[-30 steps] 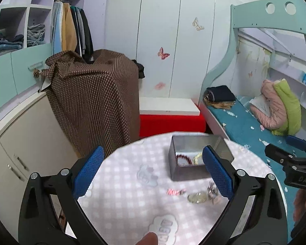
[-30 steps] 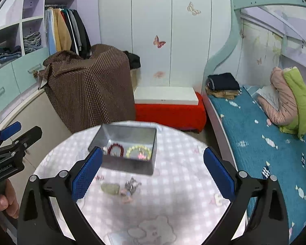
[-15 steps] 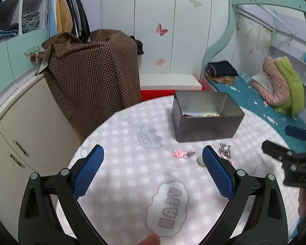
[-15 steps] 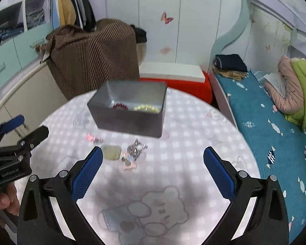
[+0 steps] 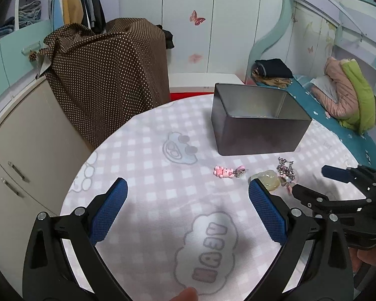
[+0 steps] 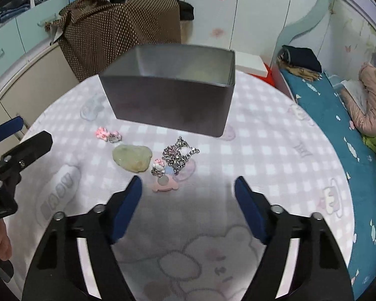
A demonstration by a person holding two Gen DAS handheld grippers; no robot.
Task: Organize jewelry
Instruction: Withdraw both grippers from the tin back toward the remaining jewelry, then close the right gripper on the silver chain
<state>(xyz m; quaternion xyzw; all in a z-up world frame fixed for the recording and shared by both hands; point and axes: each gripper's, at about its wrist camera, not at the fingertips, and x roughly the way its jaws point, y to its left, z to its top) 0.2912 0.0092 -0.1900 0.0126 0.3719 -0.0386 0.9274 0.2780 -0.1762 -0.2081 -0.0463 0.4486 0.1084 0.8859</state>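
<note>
A grey metal box [image 5: 258,128] [image 6: 173,97] stands on a round table with a pink checked cloth [image 5: 163,200] [image 6: 263,150]. In front of it lie a pink charm [image 5: 224,171] [image 6: 107,134], a pale green stone [image 5: 267,181] [image 6: 131,156], a silver chain [image 5: 285,169] [image 6: 179,154] and a small kitty charm on a pink piece [image 6: 160,175]. My left gripper [image 5: 188,205] is open above the cloth, left of the stone. My right gripper [image 6: 188,198] is open, just in front of the kitty charm; it also shows in the left wrist view [image 5: 315,183].
A brown dotted cloth covers furniture [image 5: 107,75] behind the table. A beige cabinet [image 5: 20,150] stands at the left. A bed with a teal sheet [image 6: 338,115] and folded clothes runs along the right. The table edge curves close at the left.
Both grippers have dropped lower and closer to the table. The box and the jewelry now look larger and nearer. The right gripper's jaws have narrowed somewhat.
</note>
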